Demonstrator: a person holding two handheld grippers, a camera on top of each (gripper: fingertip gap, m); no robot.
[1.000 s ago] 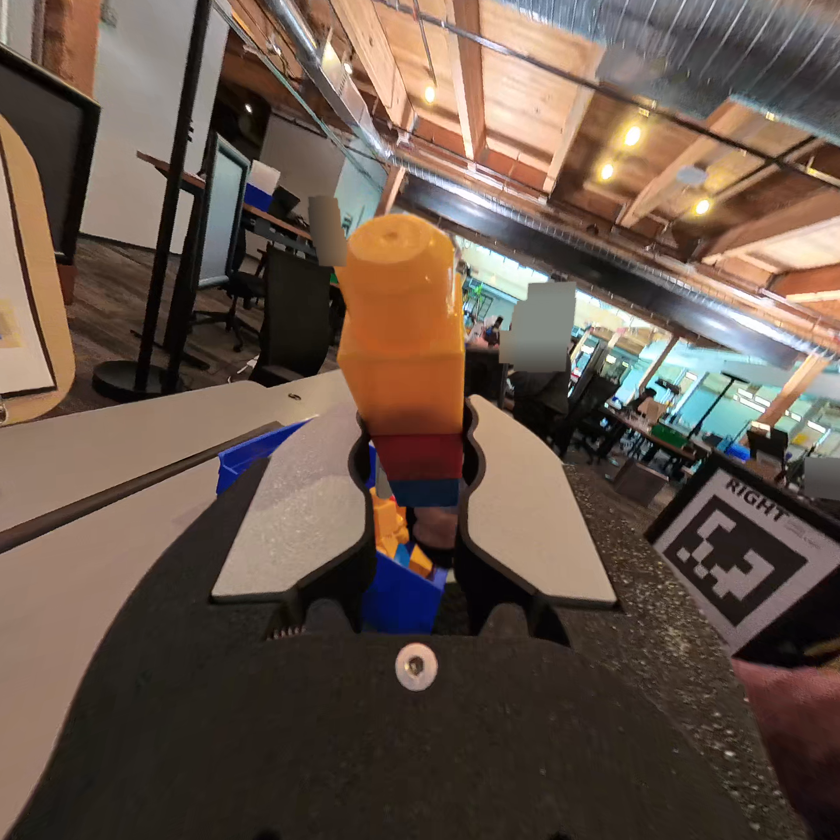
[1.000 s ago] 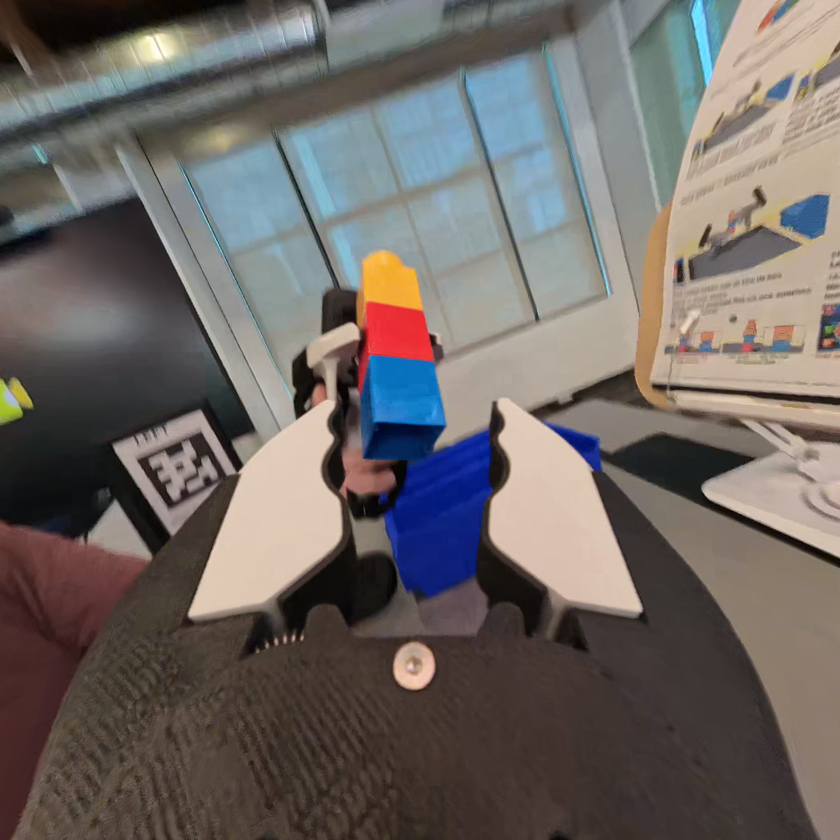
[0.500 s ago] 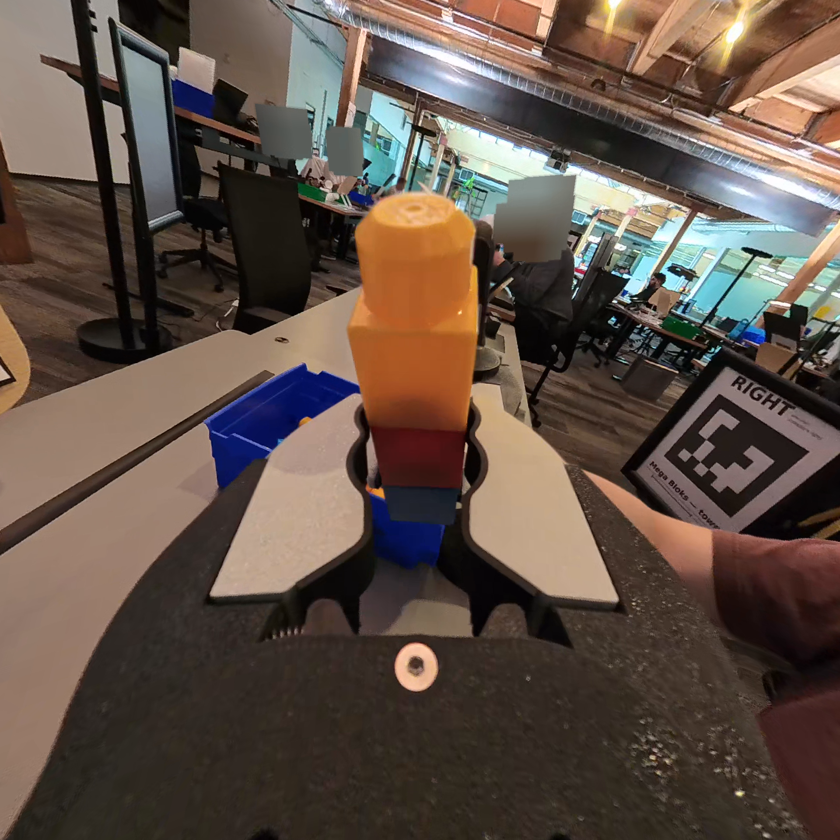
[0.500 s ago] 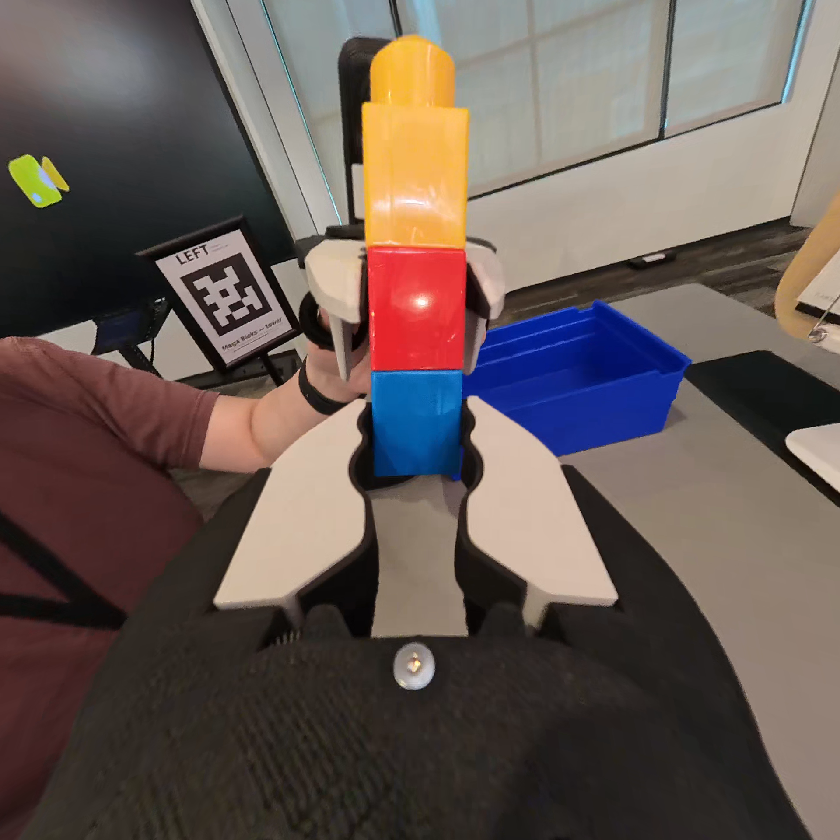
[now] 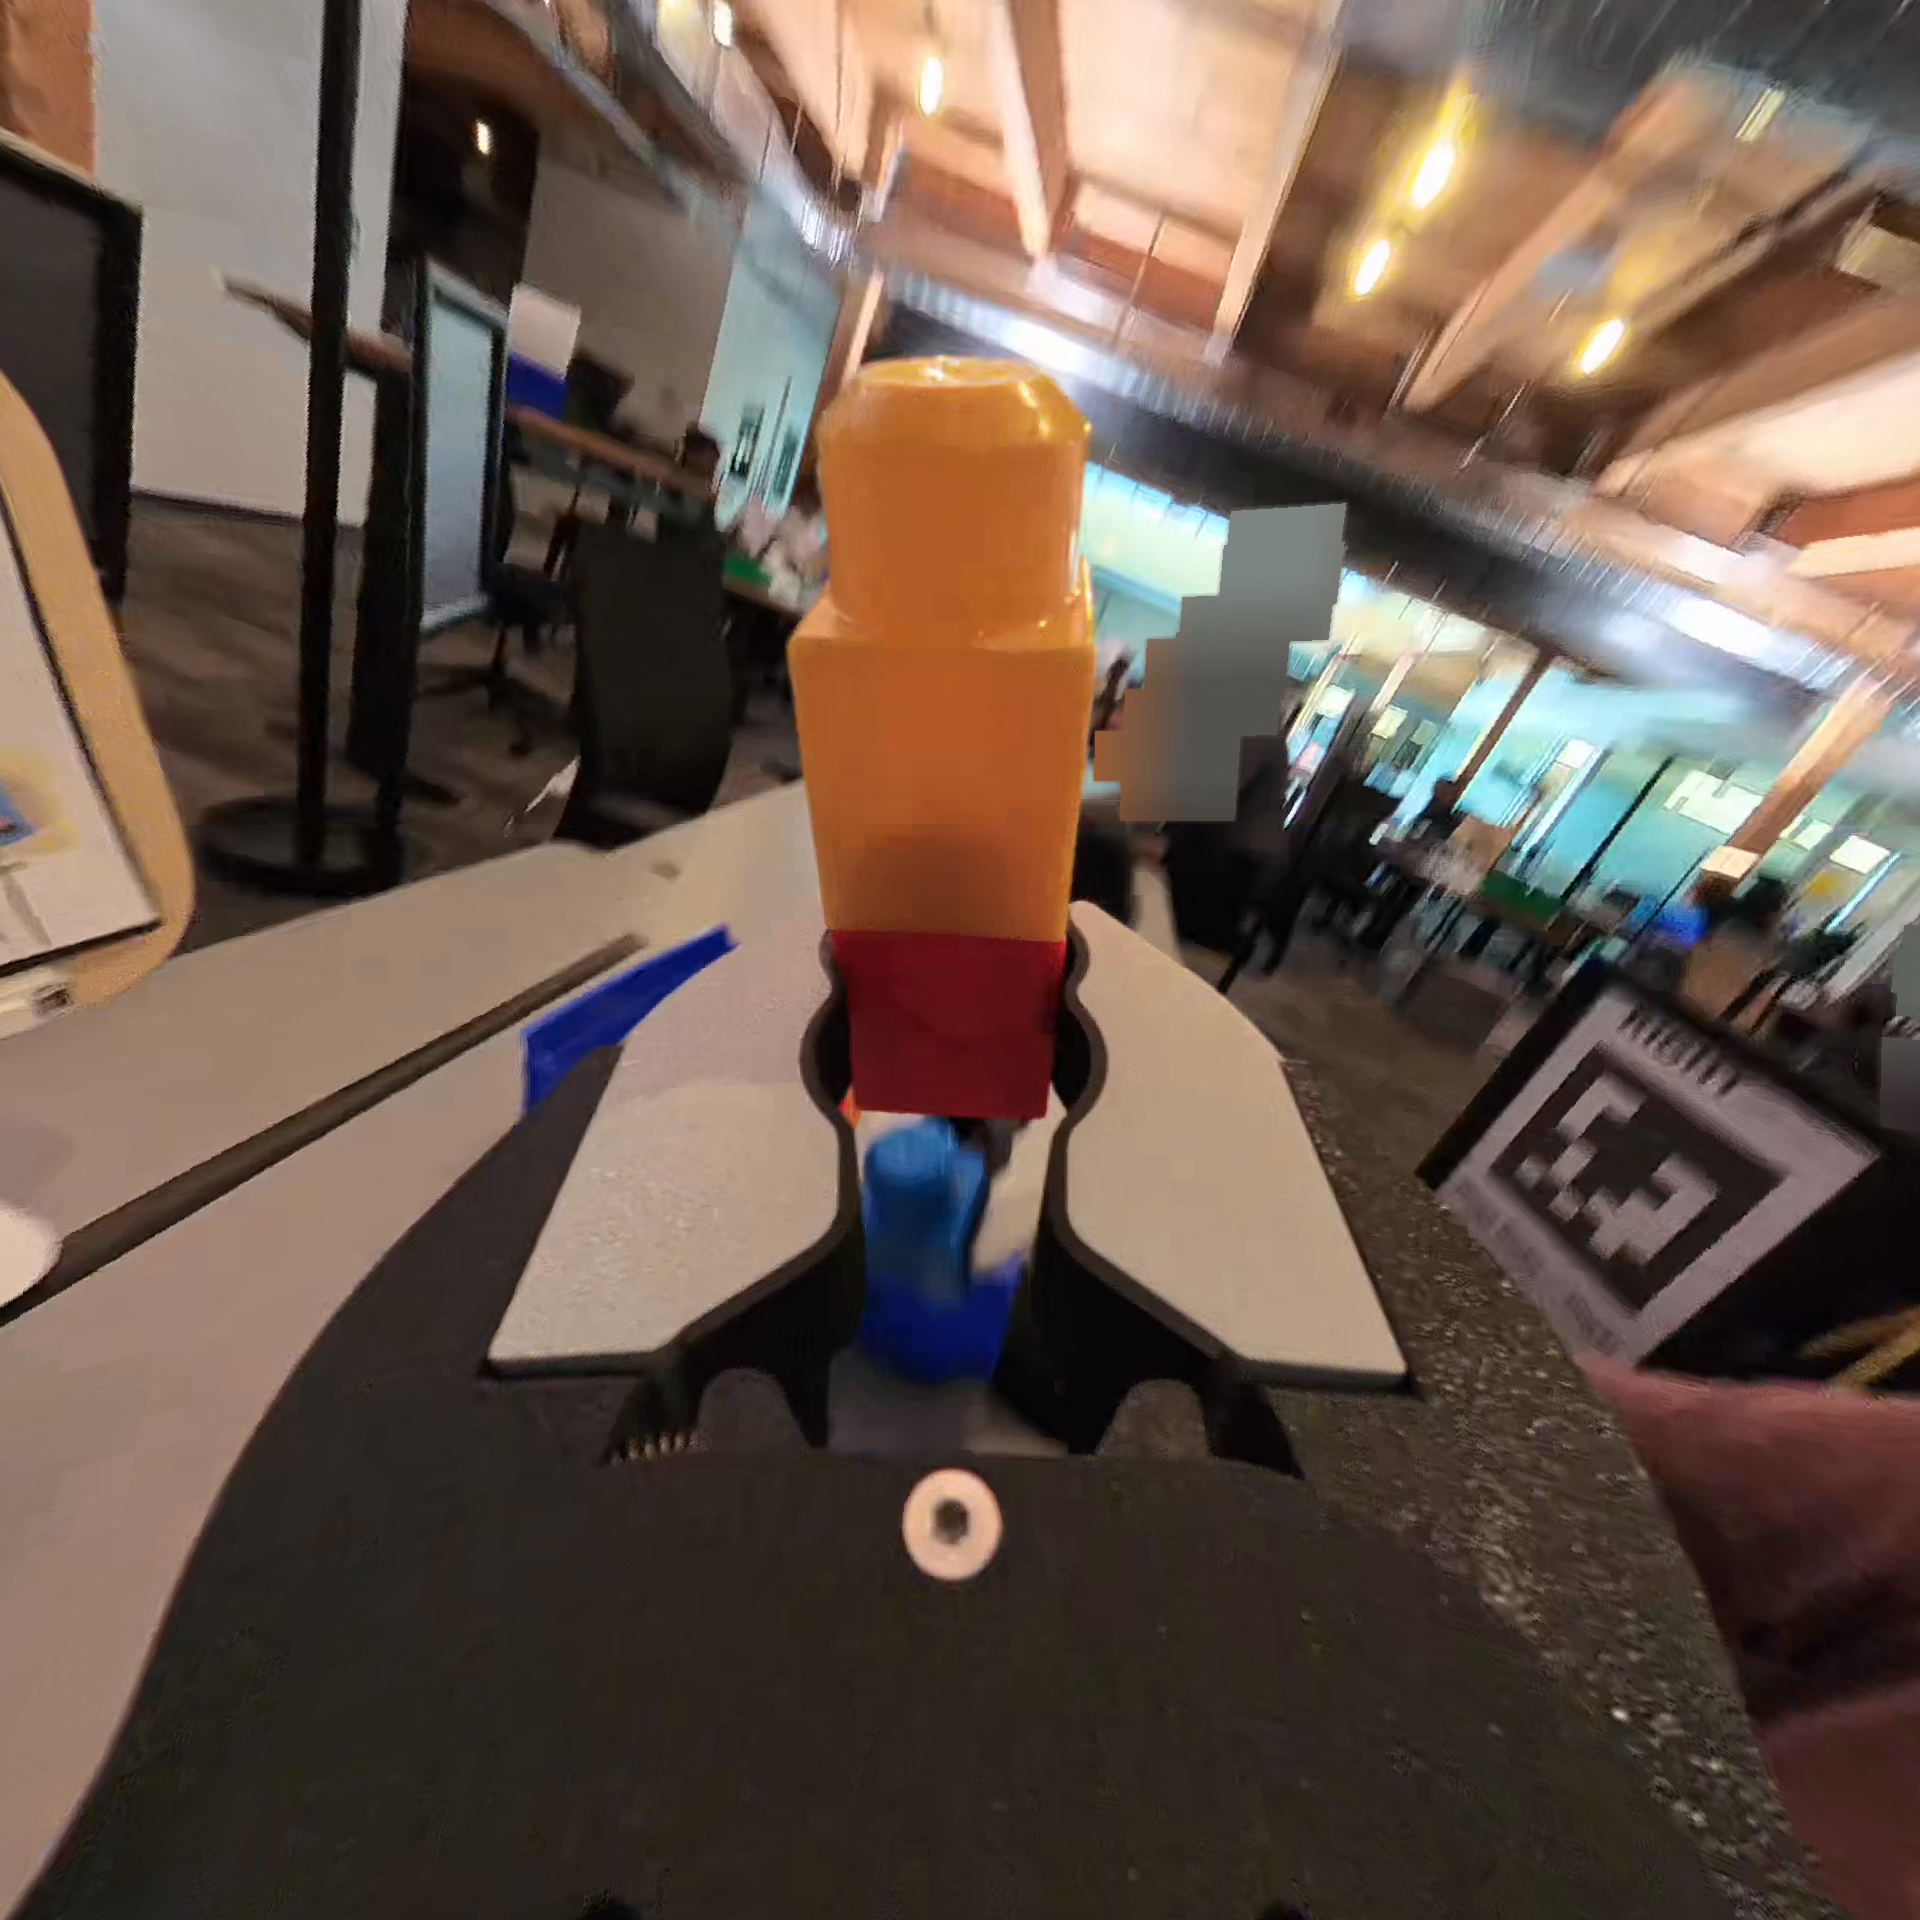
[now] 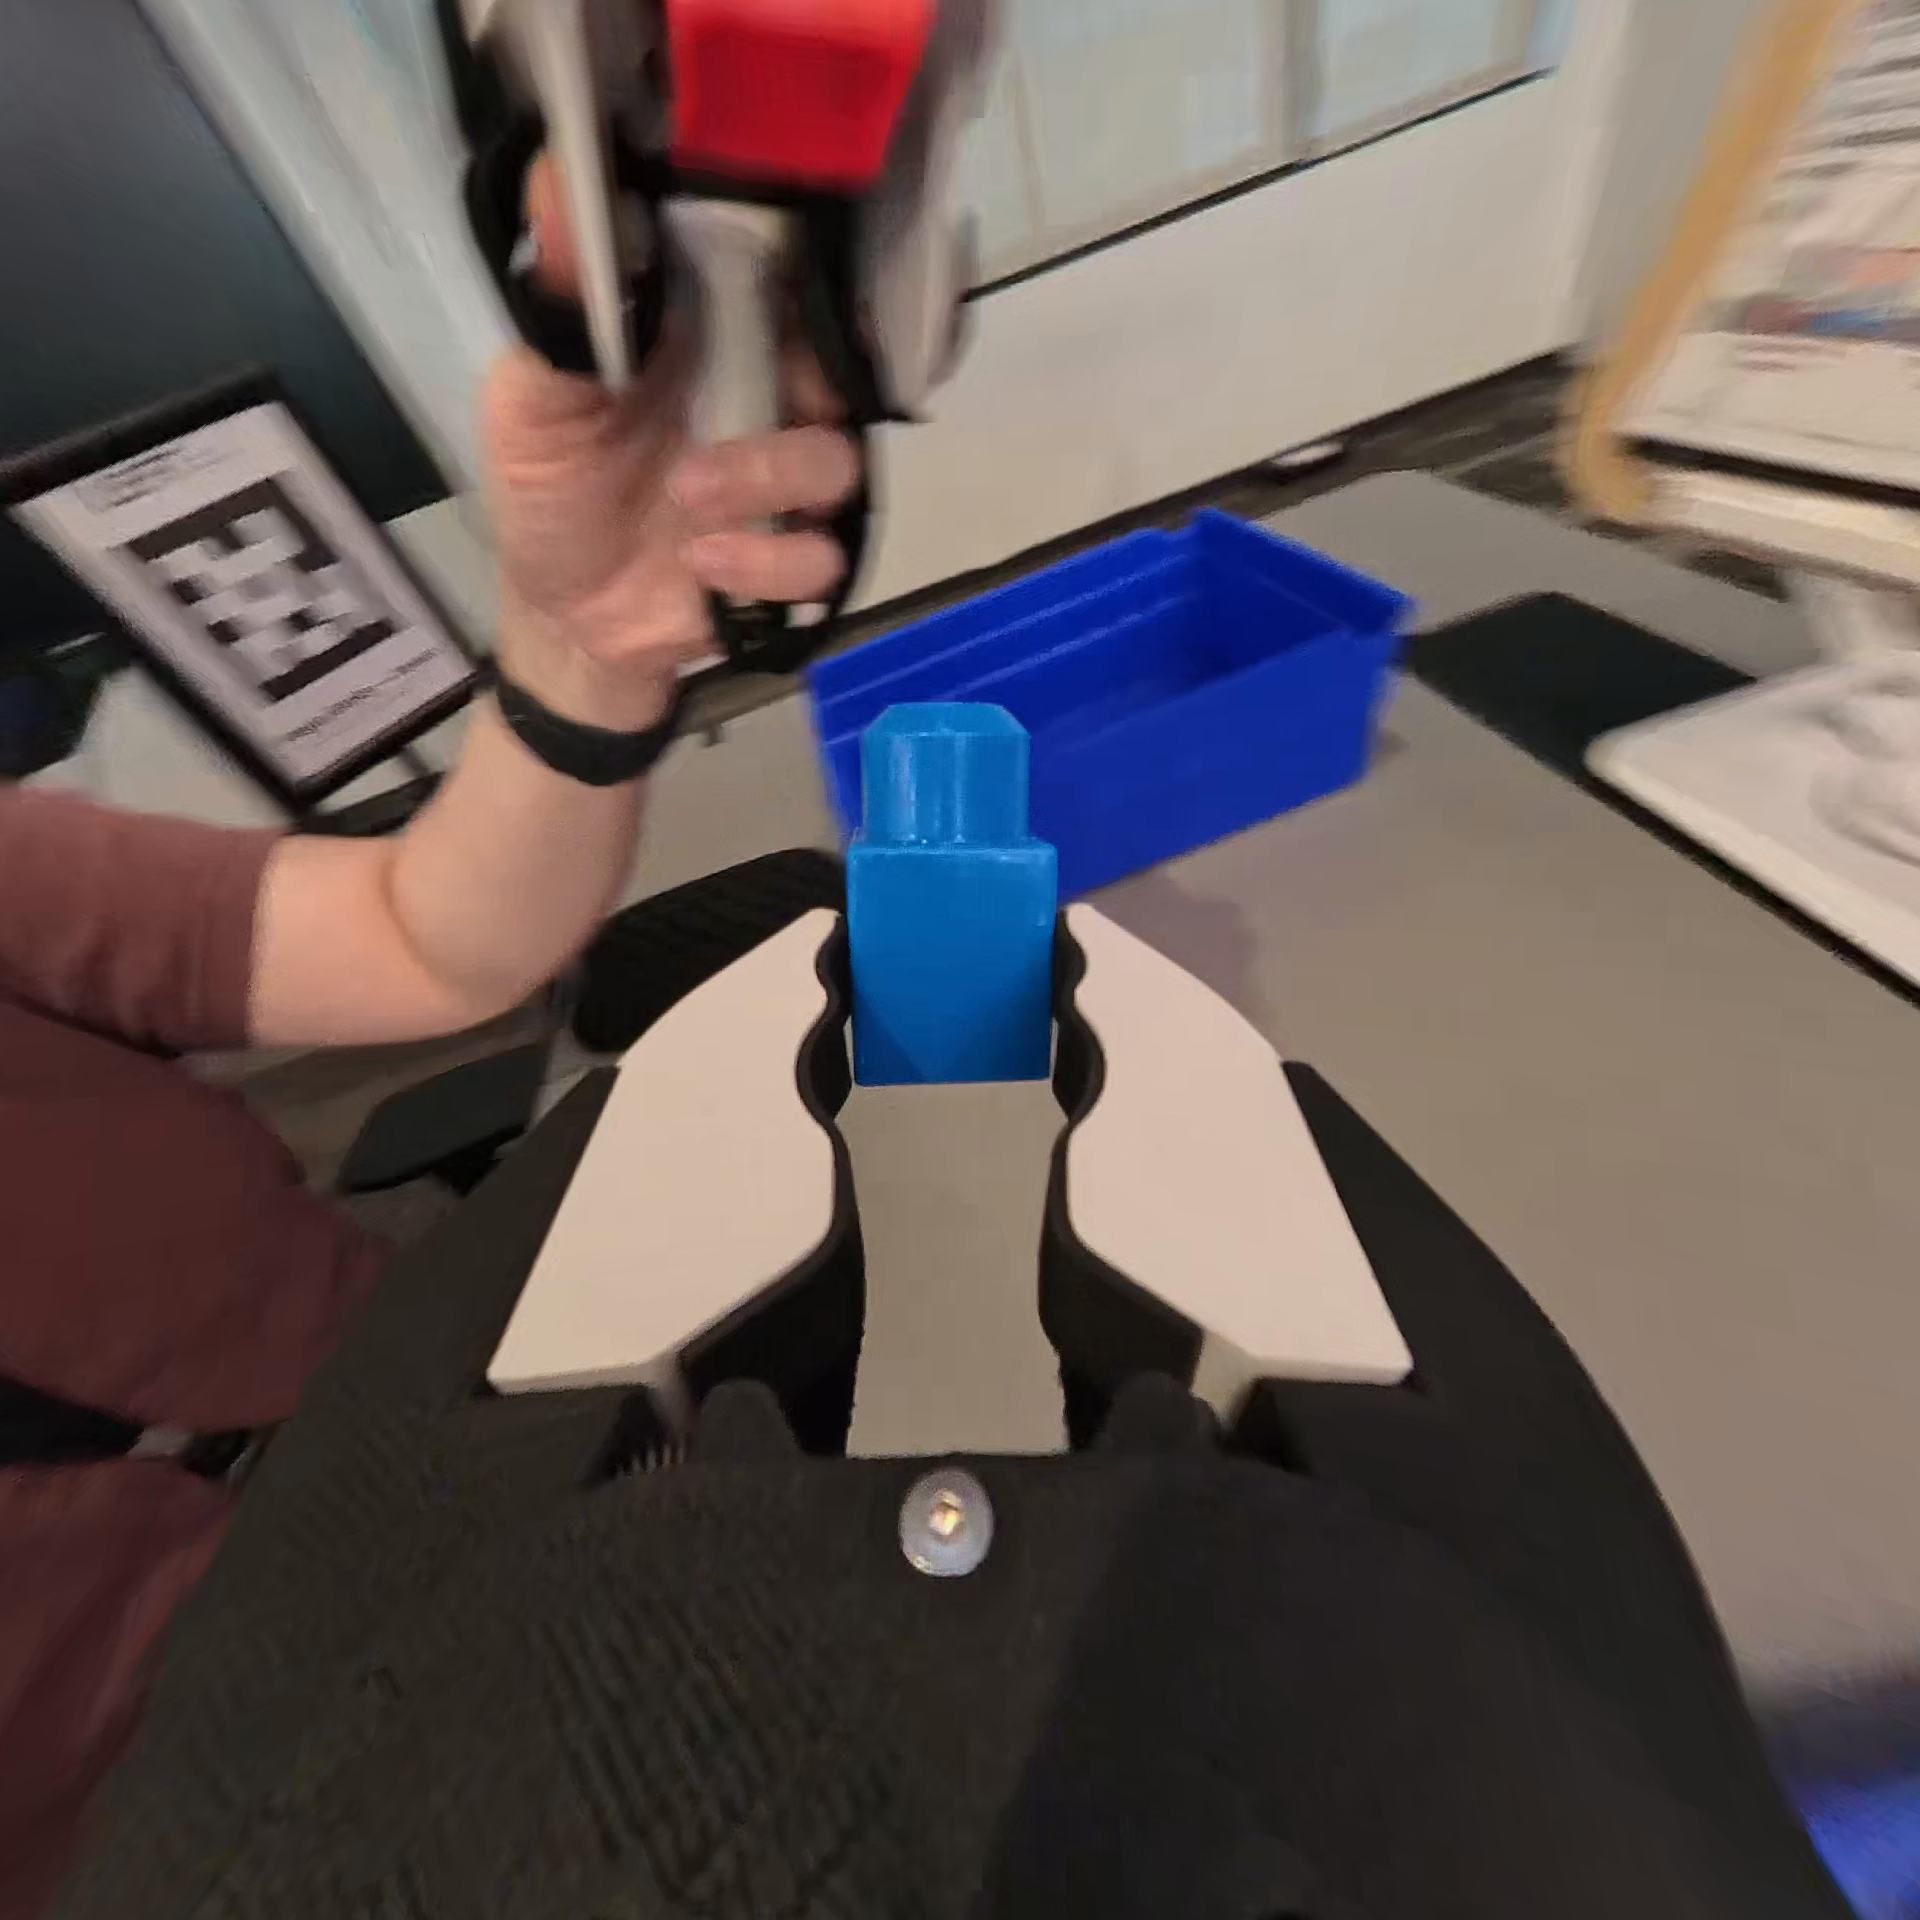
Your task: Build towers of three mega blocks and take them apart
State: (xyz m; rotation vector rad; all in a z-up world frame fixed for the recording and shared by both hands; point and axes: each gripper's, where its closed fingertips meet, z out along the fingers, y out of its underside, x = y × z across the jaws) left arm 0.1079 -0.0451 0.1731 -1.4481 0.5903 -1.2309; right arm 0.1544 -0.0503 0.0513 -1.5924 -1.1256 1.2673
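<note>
My left gripper (image 5: 948, 1023) is shut on the red block (image 5: 948, 1023), which carries an orange block (image 5: 940, 707) on top; both are held in the air. My right gripper (image 6: 951, 997) is shut on a single blue block (image 6: 948, 935), stud up, apart from the other two. In the left wrist view the blue block (image 5: 930, 1257) shows below the red one, blurred. In the right wrist view the left gripper (image 6: 790, 156) with the red block (image 6: 795, 94) is up at the top, held by a hand (image 6: 613, 520).
A blue bin (image 6: 1143, 707) stands on the grey table (image 6: 1455, 1039) behind the blue block; its corner shows in the left wrist view (image 5: 613, 997). A tag stand (image 6: 239, 592) is at the left, another (image 5: 1652, 1174) at the right. An instruction board (image 6: 1766, 260) stands at the right. My right fingertips sit around 12 cm from my left ones.
The three-block tower has come apart: the blue block stayed in my right gripper while my left gripper pulled the red and orange blocks up and away. Earlier my right gripper shut on the blue block.
</note>
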